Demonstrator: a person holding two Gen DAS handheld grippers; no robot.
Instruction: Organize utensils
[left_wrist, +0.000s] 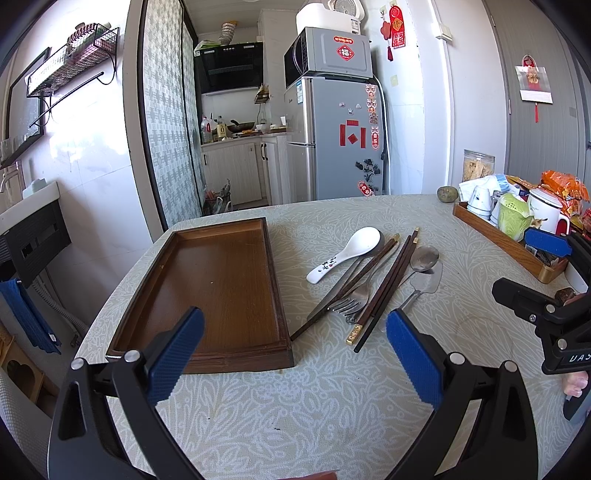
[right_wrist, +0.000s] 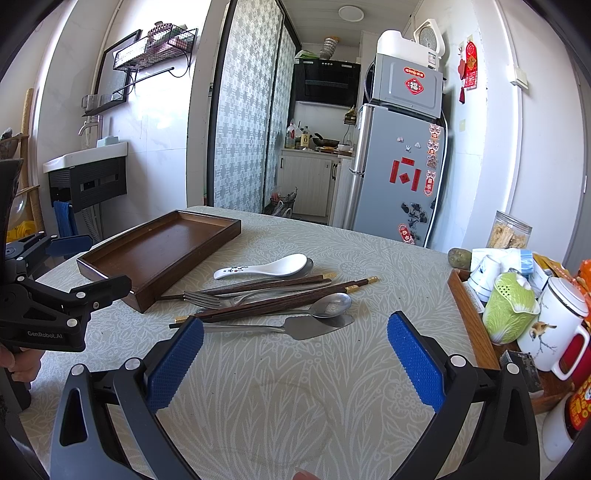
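Observation:
An empty brown wooden tray (left_wrist: 221, 288) (right_wrist: 159, 251) lies on the table. To its right is a loose pile of utensils: a white ceramic spoon (left_wrist: 351, 253) (right_wrist: 266, 268), dark chopsticks (left_wrist: 388, 288) (right_wrist: 273, 301), a metal fork (left_wrist: 351, 301) (right_wrist: 218, 298), a metal spoon (left_wrist: 423, 258) (right_wrist: 330, 304) and a flat metal server (left_wrist: 424, 284) (right_wrist: 310, 326). My left gripper (left_wrist: 295, 354) is open and empty, just in front of the tray and the pile. My right gripper (right_wrist: 295, 358) is open and empty, in front of the pile.
A second wooden tray (left_wrist: 509, 243) (right_wrist: 469, 314) at the right holds cups, a green cabbage-shaped pot (right_wrist: 509, 306) and a white mug (right_wrist: 554, 325). Snack packets and a jar (right_wrist: 509, 230) stand behind it. The table's left edge drops off beside the brown tray.

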